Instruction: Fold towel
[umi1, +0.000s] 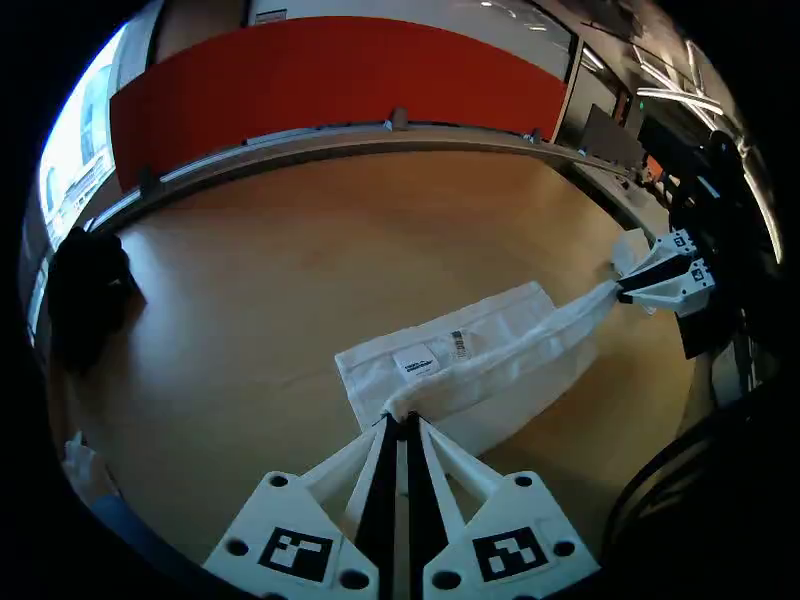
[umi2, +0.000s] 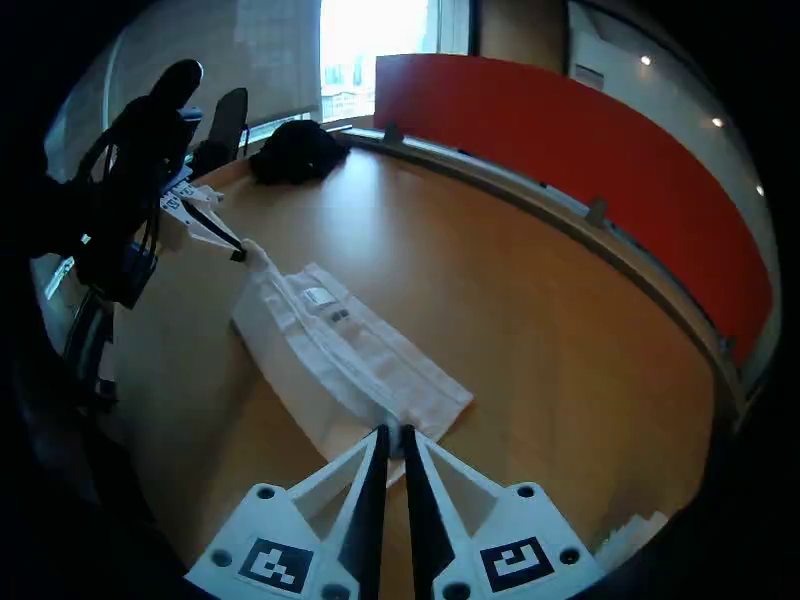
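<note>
Left gripper (umi1: 400, 420) sits closest in the left gripper view, jaws pinched nearly together on a bunched corner of the white towel (umi1: 470, 350). Right gripper (umi2: 393, 432) is the same in the right gripper view: fingers almost touching, with the towel's edge clamped between the tips.

Wooden table (umi1: 280, 250) takes most of both views. It is curved at the far edge, with a rail along it. Red panel (umi1: 330, 80) stands behind that rail. Window (umi2: 375, 50) is bright, beside the panel's end in the right gripper view.

The towel lies near the middle of the table and is already doubled into a long strip. One long edge is gathered into a ridge that runs from one gripper to the other, and the rest lies flat on the wood. In the left gripper view the right gripper is off to the right, gripping the far end of that ridge.

Black bag (umi1: 85, 285) rests on the table at the far left, well apart from the towel. Two dark chairs (umi2: 230, 110) stand behind the bag in the right gripper view. Small label (umi1: 415, 362) on the towel faces up, near the left gripper.
</note>
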